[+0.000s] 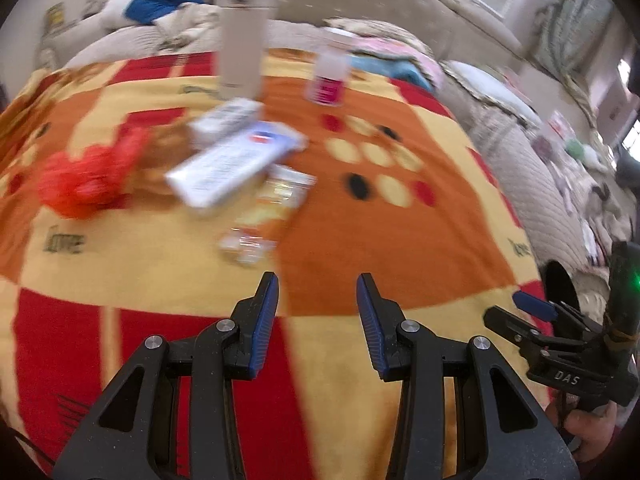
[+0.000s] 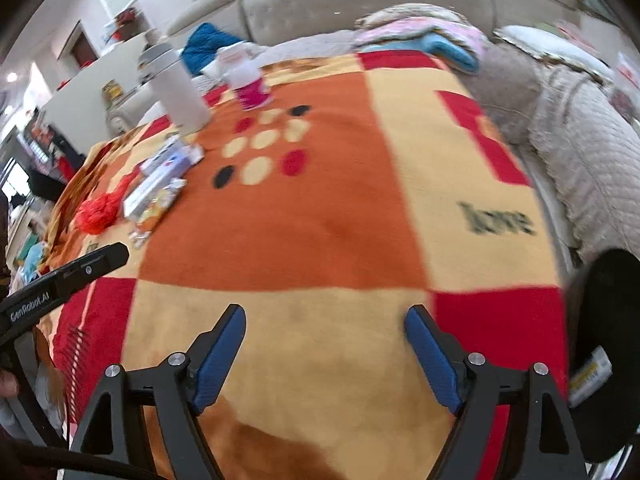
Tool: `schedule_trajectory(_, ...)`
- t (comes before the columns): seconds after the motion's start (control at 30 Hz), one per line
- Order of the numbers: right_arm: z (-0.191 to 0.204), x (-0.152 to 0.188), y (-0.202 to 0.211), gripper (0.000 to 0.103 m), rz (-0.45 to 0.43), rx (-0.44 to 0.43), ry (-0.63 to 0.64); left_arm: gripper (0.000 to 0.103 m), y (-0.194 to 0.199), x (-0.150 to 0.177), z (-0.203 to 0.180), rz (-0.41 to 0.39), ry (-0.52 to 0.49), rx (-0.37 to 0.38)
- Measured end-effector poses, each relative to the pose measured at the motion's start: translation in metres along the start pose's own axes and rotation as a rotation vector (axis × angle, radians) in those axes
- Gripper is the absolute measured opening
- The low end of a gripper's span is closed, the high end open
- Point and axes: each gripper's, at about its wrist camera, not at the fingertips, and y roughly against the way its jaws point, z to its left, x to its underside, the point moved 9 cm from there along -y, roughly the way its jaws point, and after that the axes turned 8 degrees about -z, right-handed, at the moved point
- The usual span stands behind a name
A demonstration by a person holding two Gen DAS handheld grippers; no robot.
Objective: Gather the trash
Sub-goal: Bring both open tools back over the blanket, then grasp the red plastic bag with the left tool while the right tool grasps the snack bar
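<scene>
**Both grippers empty, trash pile not yet reached**

The step in hand looked like the approach — nothing was yet collected in either tool. Nearest in its own view, the left gripper (image 1: 317, 284) stood with its jaws partly apart and nothing between them, above the near part of the blanket (image 1: 400, 240). The right gripper (image 2: 325, 318) had its jaws spread wider, likewise empty, over a yellow patch close to the blanket's near edge. By its right edge sat a dark round bin (image 2: 612, 344) with what seemed a labelled packet at its rim.

The blanket was plush fleece in red, orange and yellow squares with printed dots. Just beyond the left jaws lay a crinkled clear wrapper (image 1: 248, 246), then an orange-tinted snack packet (image 1: 280, 196), both thin film. Farther on, towards the left edge, a flat white carton (image 1: 236, 168) lay across a smaller box (image 1: 224, 120), with a crumpled red plastic bag (image 1: 88, 180) beside them — soft and likely to give under the pads.

At the far edge stood a tall white cylindrical flask (image 1: 244, 40) and a small pink-labelled bottle (image 1: 328, 80), both upright.

The next move probably called for lowering the left jaws over the clear wrapper and pinching low, since the film lay flat on the pile.
</scene>
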Motion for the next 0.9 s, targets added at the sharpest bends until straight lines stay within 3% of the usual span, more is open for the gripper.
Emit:
schedule_trajectory(0.33,0.099,-0.025,-0.056,0.081,0.038,-0.138,0.049,0.053,0.021,-0.051,0.123,-0.092,0.157,-0.142)
schedule_trajectory(0.5,0.142,-0.049,-0.094,0.081,0.059,-0.19,0.008,0.054,0.023,-0.068,0.146,-0.12,0.174,-0.165)
schedule_trajectory(0.67,0.171,-0.064,-0.122,0.08,0.035,-0.174,0.056,0.055,0.012,-0.076,0.161,-0.122,0.171,-0.164)
schedule_trajectory(0.73,0.18,-0.064,-0.128,0.063,0.027,-0.141,0.135,0.055,0.002,-0.078,0.165,-0.113,0.165,-0.167)
schedule_trajectory(0.8,0.181,-0.062,-0.128,0.053,0.013,-0.11,0.21,0.055,-0.005,-0.079,0.168,-0.105,0.161,-0.165)
schedule_trajectory(0.9,0.173,-0.055,-0.119,0.04,0.027,-0.134,0.266,0.055,-0.022,-0.076,0.173,-0.076,0.148,-0.176)
